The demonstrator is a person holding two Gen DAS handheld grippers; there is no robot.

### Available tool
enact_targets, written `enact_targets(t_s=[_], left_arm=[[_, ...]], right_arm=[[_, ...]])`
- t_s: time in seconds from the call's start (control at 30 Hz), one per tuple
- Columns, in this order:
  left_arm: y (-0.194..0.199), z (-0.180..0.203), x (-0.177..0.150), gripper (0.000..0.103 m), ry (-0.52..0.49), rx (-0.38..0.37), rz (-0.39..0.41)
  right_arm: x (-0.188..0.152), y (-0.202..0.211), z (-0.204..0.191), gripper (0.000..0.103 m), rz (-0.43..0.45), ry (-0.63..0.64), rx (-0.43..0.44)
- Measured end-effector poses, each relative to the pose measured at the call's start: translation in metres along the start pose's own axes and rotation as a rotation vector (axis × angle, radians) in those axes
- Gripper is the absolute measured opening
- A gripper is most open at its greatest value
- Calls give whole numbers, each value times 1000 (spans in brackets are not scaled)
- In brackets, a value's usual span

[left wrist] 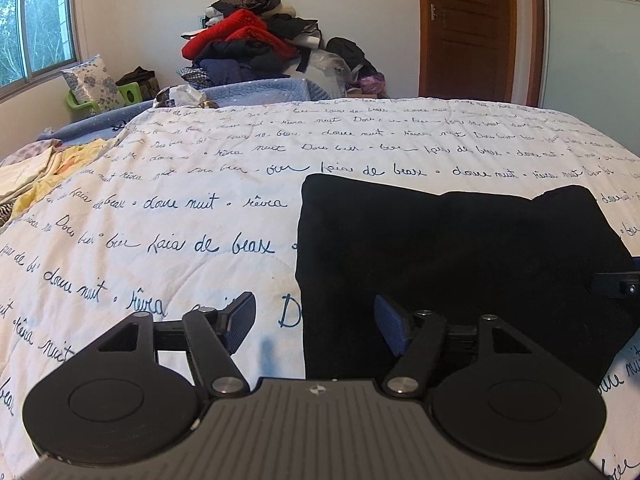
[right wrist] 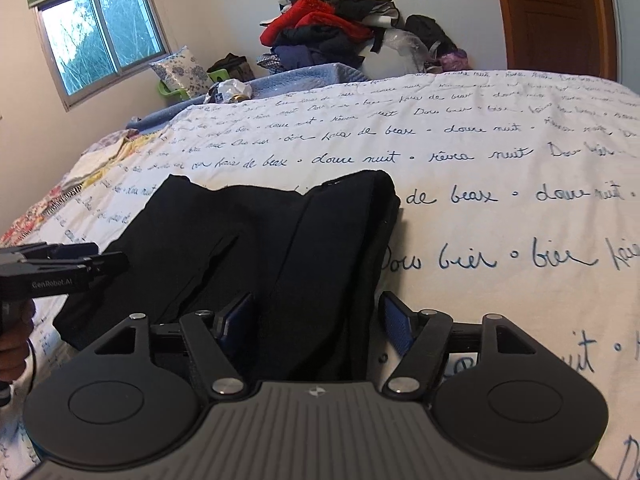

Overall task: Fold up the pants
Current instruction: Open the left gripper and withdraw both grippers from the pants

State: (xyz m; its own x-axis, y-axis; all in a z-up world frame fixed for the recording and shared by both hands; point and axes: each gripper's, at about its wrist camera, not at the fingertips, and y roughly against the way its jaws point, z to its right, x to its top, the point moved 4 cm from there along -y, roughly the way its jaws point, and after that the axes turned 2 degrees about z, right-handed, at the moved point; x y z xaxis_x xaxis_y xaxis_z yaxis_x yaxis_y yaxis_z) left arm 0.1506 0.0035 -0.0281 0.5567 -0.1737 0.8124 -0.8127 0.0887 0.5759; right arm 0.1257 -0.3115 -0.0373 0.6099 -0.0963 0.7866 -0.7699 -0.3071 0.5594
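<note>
**Kid:** Where are the pants?

**Helper:** The black pants (left wrist: pixel 460 264) are folded into a flat block. They lie on the white quilt (left wrist: pixel 180 220) that has blue handwriting all over it.

**Kid:** What is the left gripper (left wrist: pixel 316 322) doing?

**Helper:** Its jaws are spread apart and nothing is pinched in them. One blue pad is above the quilt, just beside the near left edge of the pants. The other blue pad is above the black cloth. That edge of the pants runs between the two pads.

**Kid:** And the right gripper (right wrist: pixel 316 322)?

**Helper:** Its jaws are spread apart too. The near right edge of the pants (right wrist: pixel 280 248) lies between its pads, but the pads do not squeeze it. One pad is over the pants and the other is over the quilt (right wrist: pixel 500 200).

**Kid:** Can that camera see the other gripper?

**Helper:** Yes. The left gripper (right wrist: pixel 108 258) pokes in beside the left edge of the pants, and a hand (right wrist: pixel 14 344) holds it.

**Kid:** What is far behind the pants?

**Helper:** A big pile of clothes (left wrist: pixel 256 36) by the wall, with something red in it, a window (left wrist: pixel 36 24), and a brown door (left wrist: pixel 476 28).
</note>
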Motion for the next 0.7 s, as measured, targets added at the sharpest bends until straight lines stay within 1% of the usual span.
enact_targets(t_s=[0.1, 0.2, 0.23, 0.3, 0.33, 0.37, 0.43, 0.57, 0.7], left_arm=[[10, -2, -4, 77, 19, 20, -12], [21, -5, -8, 78, 54, 25, -35], [26, -5, -10, 78, 70, 23, -39], [36, -5, -15, 79, 95, 15, -42], [41, -4, -18, 80, 104, 10, -43], [45, -4, -22, 80, 112, 6, -44], [54, -2, -29, 81, 129, 0, -44], [68, 0, -39, 83, 146, -4, -38], [75, -2, -48, 84, 183, -33, -58]], right_arm=[[-4, 11, -6, 69, 14, 8, -42], [-10, 24, -13, 70, 19, 16, -78], [-13, 28, -18, 73, 17, 20, -87], [-20, 35, -28, 77, 15, 30, -96], [-24, 39, -34, 83, 19, 38, -100], [-27, 43, -40, 85, 22, 51, -108], [-35, 50, -52, 87, 29, 63, -102], [-46, 60, -74, 91, 39, 34, -73], [-58, 61, -91, 91, 44, 58, -92]])
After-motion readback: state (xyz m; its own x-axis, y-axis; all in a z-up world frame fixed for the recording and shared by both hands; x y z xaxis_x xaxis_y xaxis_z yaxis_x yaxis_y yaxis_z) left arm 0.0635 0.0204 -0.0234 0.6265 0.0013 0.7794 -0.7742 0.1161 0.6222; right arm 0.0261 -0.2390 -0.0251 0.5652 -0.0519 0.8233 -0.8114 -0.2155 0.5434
